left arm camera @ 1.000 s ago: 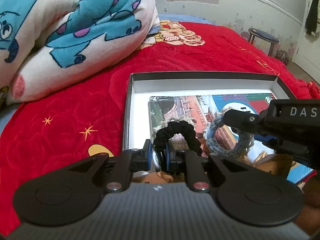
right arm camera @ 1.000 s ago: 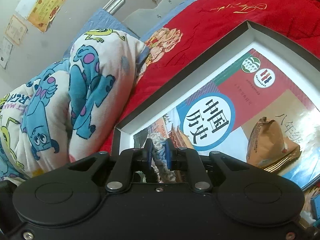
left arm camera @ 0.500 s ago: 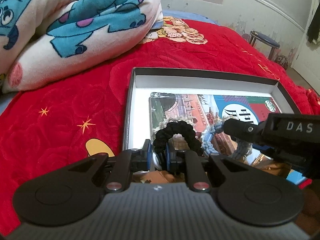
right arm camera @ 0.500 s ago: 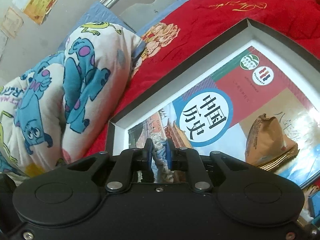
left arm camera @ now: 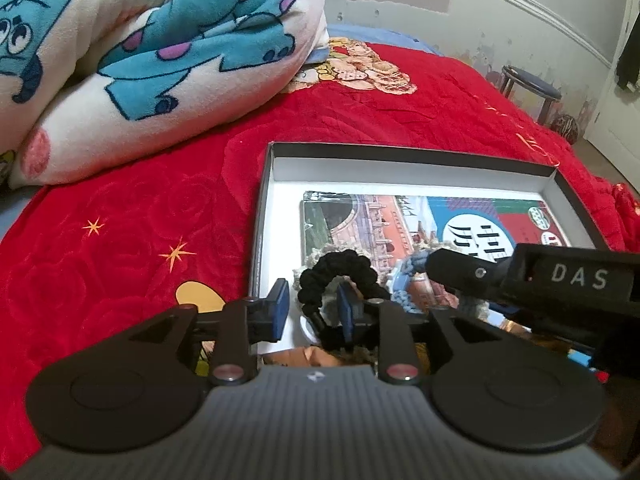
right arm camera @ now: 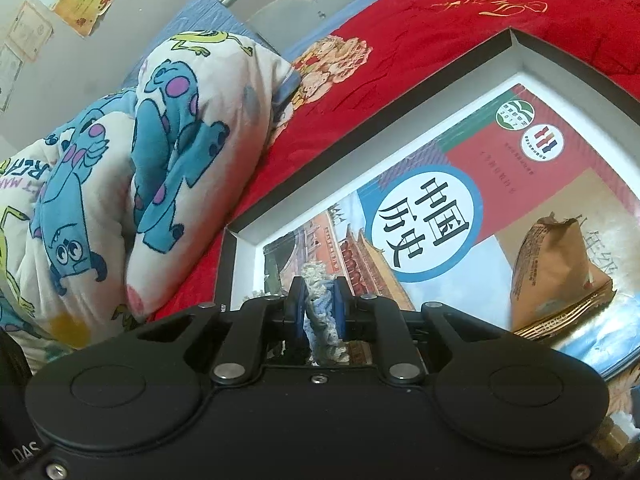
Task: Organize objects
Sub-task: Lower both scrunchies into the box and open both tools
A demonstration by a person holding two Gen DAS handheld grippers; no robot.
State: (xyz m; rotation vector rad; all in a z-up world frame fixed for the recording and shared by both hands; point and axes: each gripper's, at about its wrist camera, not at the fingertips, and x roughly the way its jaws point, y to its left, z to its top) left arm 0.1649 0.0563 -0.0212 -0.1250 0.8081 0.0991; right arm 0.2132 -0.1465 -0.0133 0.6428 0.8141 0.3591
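A shallow black box (left arm camera: 400,151) with a white inside lies on the red bedspread, and a history textbook (left arm camera: 380,220) lies flat in it. Over the book's near left corner, the jaws of my left gripper (left arm camera: 312,300) are opening. A black scrunchie (left arm camera: 340,268) stands between them, leaning at the right pad, with the left pad clear of it. My right gripper (right arm camera: 319,292) is shut on a blue and cream braided scrunchie (right arm camera: 320,320). In the left wrist view, its finger (left arm camera: 452,272) comes in from the right, holding that scrunchie (left arm camera: 404,276) just beside the black one.
A rolled blanket (left arm camera: 140,40) with blue monsters lies at the back left on the red bedspread (left arm camera: 120,220). A stool (left arm camera: 528,88) stands by the far wall. A brown packet (right arm camera: 556,272) lies on the book's right part. The box rim (right arm camera: 360,128) runs diagonally in the right wrist view.
My left gripper's jaws, which were pinching the black scrunchie, have spread apart. The scrunchie still stands between them. The right gripper has kept its grip on the blue scrunchie.
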